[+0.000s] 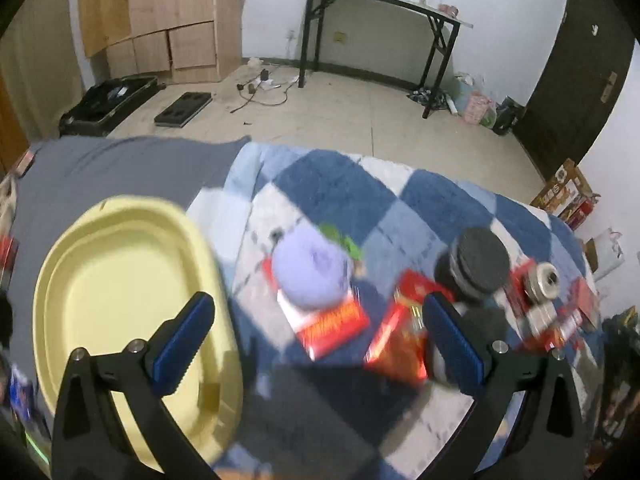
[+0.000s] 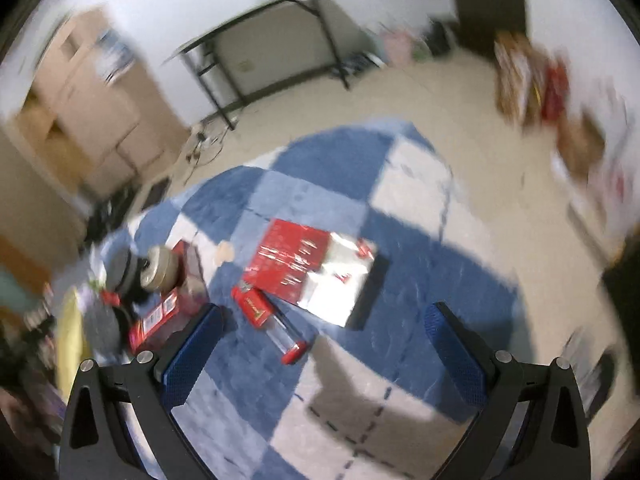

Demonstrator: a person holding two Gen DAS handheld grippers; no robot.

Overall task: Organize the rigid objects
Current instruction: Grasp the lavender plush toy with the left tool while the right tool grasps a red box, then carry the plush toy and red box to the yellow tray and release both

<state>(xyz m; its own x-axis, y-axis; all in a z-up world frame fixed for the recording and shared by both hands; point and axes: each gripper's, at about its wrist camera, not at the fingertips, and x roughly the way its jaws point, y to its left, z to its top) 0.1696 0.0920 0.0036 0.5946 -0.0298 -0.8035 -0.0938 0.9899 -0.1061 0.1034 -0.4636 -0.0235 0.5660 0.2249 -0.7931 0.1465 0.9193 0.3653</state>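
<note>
In the left wrist view my left gripper [image 1: 320,312] is open and holds nothing; it hangs over a blue-and-white checked mat [image 1: 332,184]. A pale yellow oval tray [image 1: 120,272] lies under its left finger. Ahead lie a lilac round object [image 1: 310,274] on a red-and-white packet [image 1: 332,328], a red packet [image 1: 400,340], a black dumbbell [image 1: 476,264] and a silver dumbbell [image 1: 542,280]. In the right wrist view my right gripper [image 2: 324,320] is open and empty above the mat [image 2: 420,280]. A red-and-silver flat box [image 2: 312,272] and a red-capped clear tube [image 2: 272,320] lie ahead of it.
Dumbbells and a red box [image 2: 160,312] cluster at the left of the right wrist view, beside the tray's yellow edge [image 2: 70,344]. A grey cloth [image 1: 120,168] covers the surface left of the mat. A black folding table [image 1: 380,32], wooden cabinets [image 1: 160,12] and cartons [image 1: 568,196] stand beyond.
</note>
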